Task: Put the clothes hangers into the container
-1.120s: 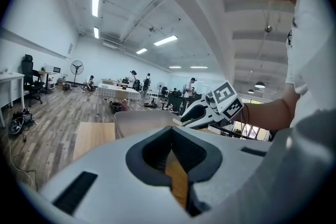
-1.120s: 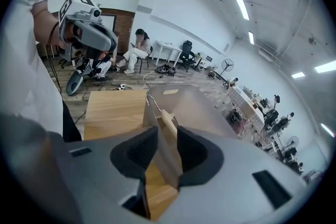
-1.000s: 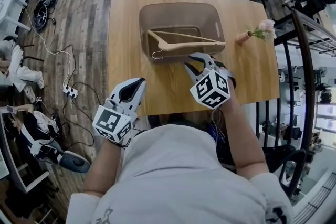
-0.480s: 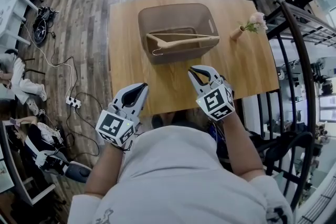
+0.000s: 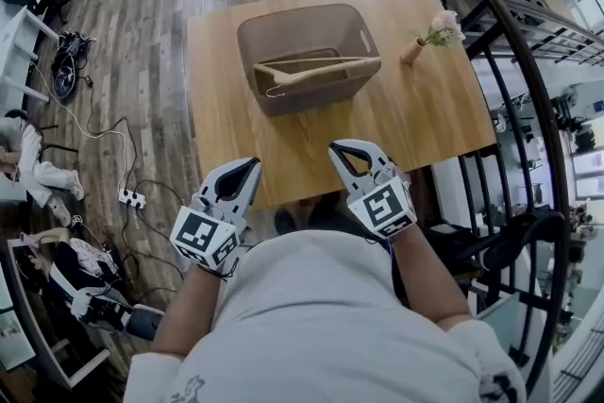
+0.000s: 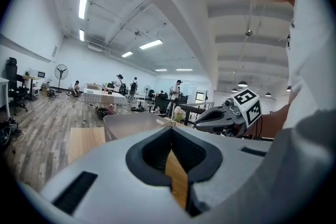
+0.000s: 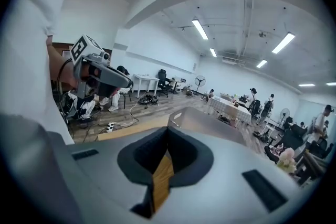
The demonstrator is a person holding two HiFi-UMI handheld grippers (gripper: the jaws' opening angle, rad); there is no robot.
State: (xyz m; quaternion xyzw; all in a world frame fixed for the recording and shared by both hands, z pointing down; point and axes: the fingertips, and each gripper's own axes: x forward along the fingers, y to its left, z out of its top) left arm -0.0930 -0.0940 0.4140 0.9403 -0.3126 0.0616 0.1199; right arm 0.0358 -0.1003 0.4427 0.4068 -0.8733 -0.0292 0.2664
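Nearest me, both grippers hover over the near edge of the table (image 5: 425,109). The left gripper (image 5: 247,167) has its jaws pressed together with nothing between them. The right gripper (image 5: 337,149) is likewise shut and empty.

Farther on, toward the far edge and about midway along it, sits the brown container (image 5: 368,38). A wooden hanger (image 5: 316,69) lies in it, against the near wall. Its long axis runs side to side, roughly parallel to the near edge, and its metal hook (image 5: 274,91) shows by the container's near left corner. A flower vase (image 5: 412,50) stands just right of the container.

The job looks finished. My best move is to keep both grippers low, closed and clear of the container.
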